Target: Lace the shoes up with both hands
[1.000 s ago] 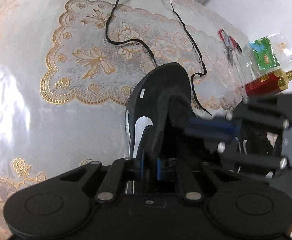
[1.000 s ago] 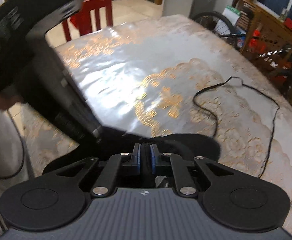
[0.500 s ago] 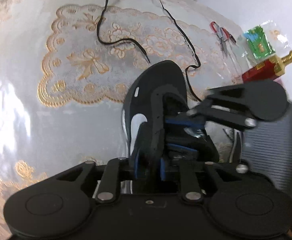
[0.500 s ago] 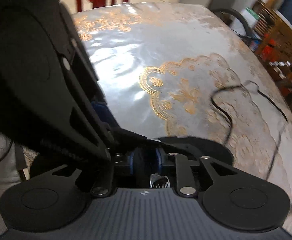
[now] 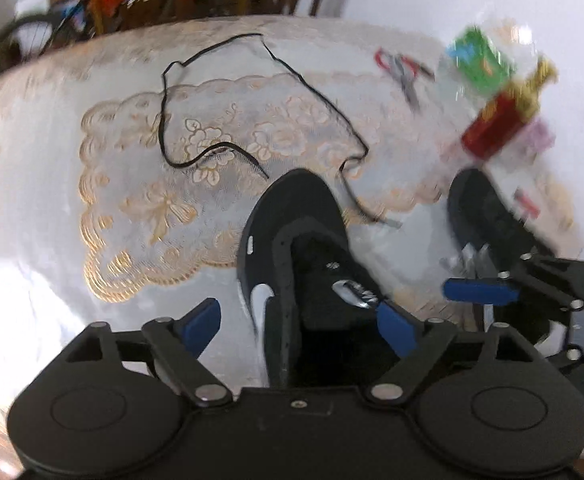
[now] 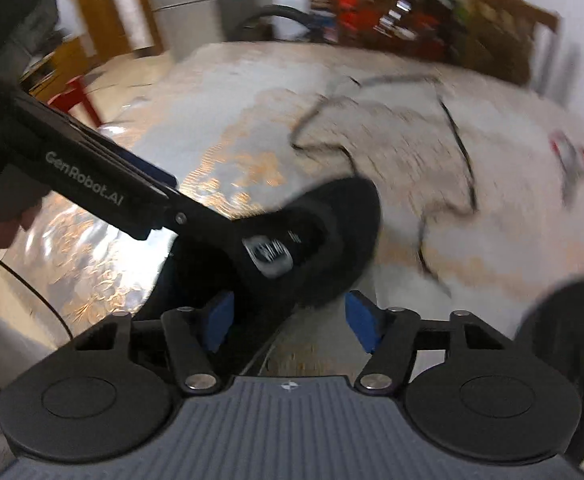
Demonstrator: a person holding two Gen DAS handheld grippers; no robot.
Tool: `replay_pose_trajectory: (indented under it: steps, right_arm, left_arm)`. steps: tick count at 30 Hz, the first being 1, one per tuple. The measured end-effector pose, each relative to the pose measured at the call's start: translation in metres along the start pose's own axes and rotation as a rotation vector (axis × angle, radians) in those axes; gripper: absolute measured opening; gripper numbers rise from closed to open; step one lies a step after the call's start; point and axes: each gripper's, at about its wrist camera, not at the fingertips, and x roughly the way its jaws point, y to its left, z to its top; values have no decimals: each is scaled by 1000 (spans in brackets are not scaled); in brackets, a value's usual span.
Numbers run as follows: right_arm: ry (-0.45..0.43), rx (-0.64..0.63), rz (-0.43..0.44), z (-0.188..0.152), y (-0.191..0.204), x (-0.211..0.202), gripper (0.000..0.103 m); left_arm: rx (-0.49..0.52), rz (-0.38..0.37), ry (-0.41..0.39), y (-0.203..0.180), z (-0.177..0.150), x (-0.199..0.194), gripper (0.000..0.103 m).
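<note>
While both grippers stand open, a black shoe [image 5: 292, 248] sits unlaced on the table [image 5: 31, 208].

Left gripper [image 5: 298, 326] has its blue pads spread wide to either side of the shoe's heel end, holding nothing; the shoe's toe points away, a white mark on its side. Right gripper [image 6: 287, 322] is likewise wide open and empty, with the shoe [image 6: 332, 232] just ahead between its fingers. A loose black lace [image 5: 227, 92] lies in loops on the lace-patterned cloth beyond the toe, apart from the shoe. A second shoe [image 5: 488, 220] sits to the right. Scissors [image 5: 402, 70] and a red box [image 5: 500, 124] lie farther off, blurred.
</note>
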Motion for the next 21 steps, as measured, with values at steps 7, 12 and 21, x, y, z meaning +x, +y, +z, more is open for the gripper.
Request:
replay_pose_trajectory:
  steps: [7, 12, 21]
  right_arm:
    - [-17, 149, -30, -17, 5, -1, 66]
    - [-75, -91, -135, -2, 40, 7, 58]
    - [-9, -538, -280, 12, 97, 61, 46]
  left_arm:
    - [128, -9, 3, -9, -4, 9, 87]
    - [-21, -43, 50, 21, -6, -1, 87]
    - [-64, -13, 76, 48, -8, -10, 87]
